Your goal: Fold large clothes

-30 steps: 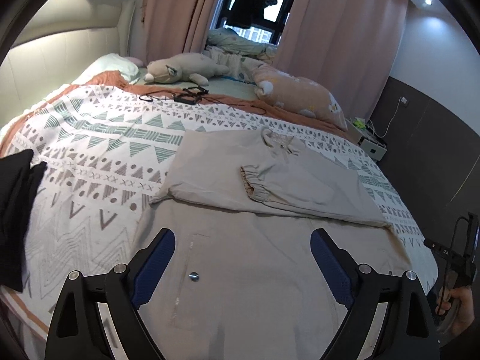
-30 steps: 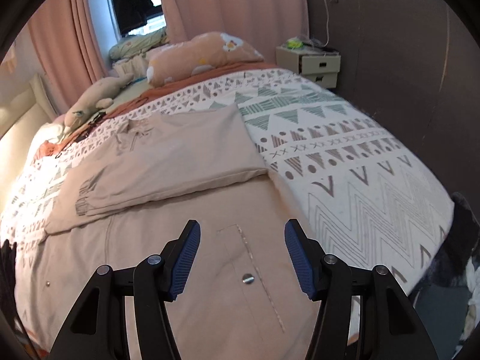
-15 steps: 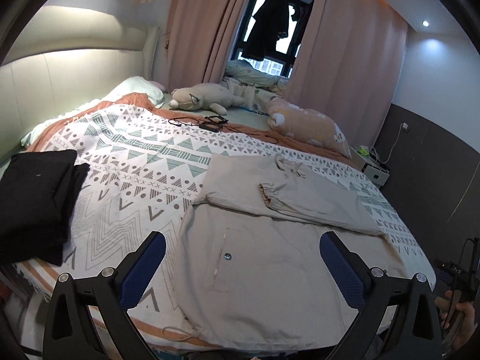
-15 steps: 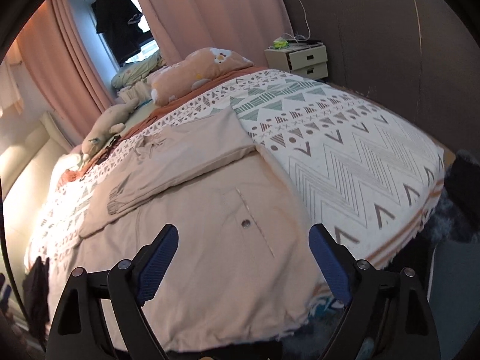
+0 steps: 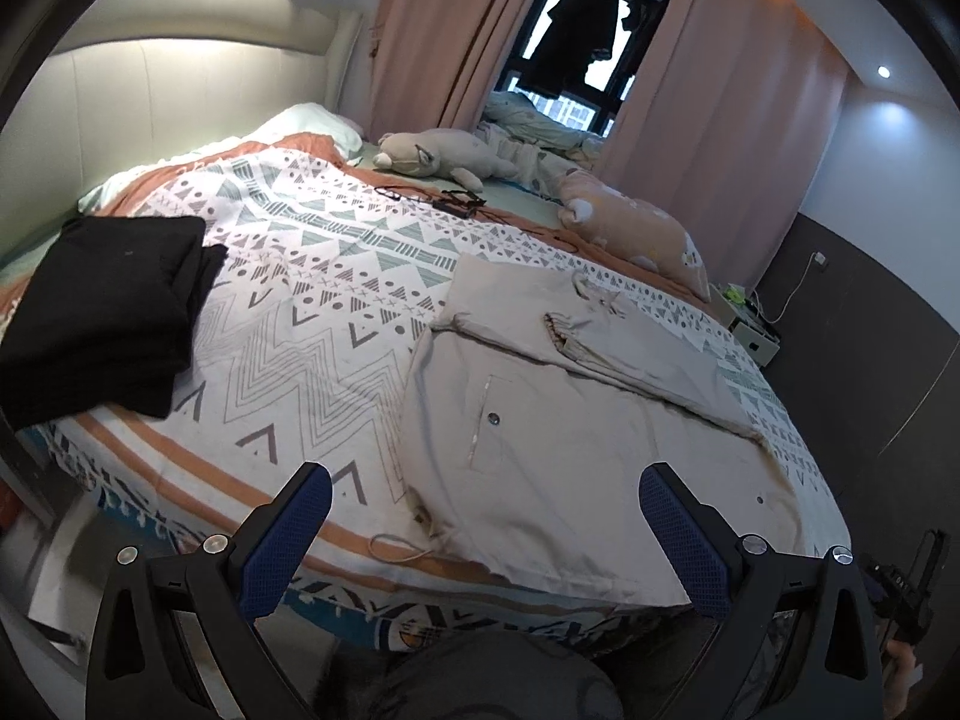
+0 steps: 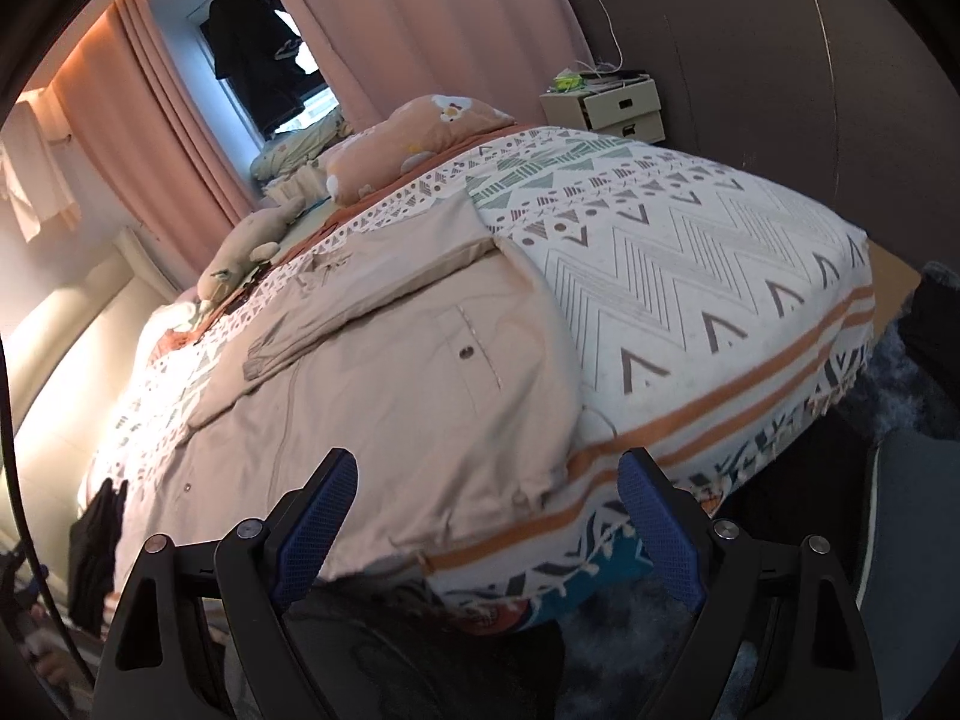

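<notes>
A large beige jacket [image 5: 576, 438] lies flat on the patterned bed cover [image 5: 288, 324], its upper part with a cuffed sleeve [image 5: 561, 333] folded across it. Its hem hangs at the bed's near edge, drawstring [image 5: 399, 546] trailing. My left gripper [image 5: 483, 525] hovers open off the bed's foot, nothing between its blue pads. From the right wrist view the same jacket [image 6: 384, 396] reaches the bed edge. My right gripper [image 6: 486, 510] stands open just short of the hem, empty.
A folded black garment [image 5: 108, 306] sits on the bed's left side. Plush toy [image 5: 444, 156], cables [image 5: 450, 201] and a pink pillow [image 5: 630, 225] lie at the head. A nightstand [image 6: 606, 105] stands by the dark wall. Dark floor and a dark shape lie below both grippers.
Both grippers pulled back from above the jacket to beyond the foot of the bed. The right gripper's jaws widened. The jacket stays where it lay.
</notes>
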A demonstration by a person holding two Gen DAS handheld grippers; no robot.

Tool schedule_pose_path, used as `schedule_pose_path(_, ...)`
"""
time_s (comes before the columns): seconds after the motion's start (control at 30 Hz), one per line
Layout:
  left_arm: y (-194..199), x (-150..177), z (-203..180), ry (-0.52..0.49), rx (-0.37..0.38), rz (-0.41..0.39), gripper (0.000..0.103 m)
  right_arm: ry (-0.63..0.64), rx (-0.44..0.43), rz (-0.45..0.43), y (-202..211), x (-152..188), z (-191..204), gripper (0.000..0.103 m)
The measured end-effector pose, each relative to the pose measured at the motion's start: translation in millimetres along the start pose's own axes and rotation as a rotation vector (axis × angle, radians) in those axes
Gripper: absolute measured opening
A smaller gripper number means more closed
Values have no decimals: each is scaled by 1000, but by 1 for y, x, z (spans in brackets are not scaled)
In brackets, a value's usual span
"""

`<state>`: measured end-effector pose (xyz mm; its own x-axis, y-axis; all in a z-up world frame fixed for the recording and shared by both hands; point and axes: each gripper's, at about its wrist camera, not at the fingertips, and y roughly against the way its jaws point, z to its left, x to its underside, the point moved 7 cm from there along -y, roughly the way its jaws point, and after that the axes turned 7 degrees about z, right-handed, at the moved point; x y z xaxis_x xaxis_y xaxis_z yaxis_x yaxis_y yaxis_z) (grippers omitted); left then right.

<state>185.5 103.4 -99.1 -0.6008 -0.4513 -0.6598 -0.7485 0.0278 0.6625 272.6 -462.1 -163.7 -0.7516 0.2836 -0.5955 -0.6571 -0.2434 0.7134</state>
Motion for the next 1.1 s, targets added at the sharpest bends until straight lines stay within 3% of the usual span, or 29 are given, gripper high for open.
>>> schedule_pose_path(0.13,1,13,15,34,-8,31,97,-39,-61,28,-1,19,-12,86)
schedule_pose_path(0.23,-7,21,22,38,-3,70,89,-70,-94,41,-5,30,-19,75)
schedule_pose_path(0.43,-32,37,40,86,9,113,83,-133,-197,88,-28,45,-24,64)
schedule_pose_path(0.8,-96,45,62,164,55,227,64,-290,-236,147,-98,36,-44,62)
schedule_pose_path(1.1,-153,37,71,200,100,312,62,-337,-334,149,-141,24,-50,62)
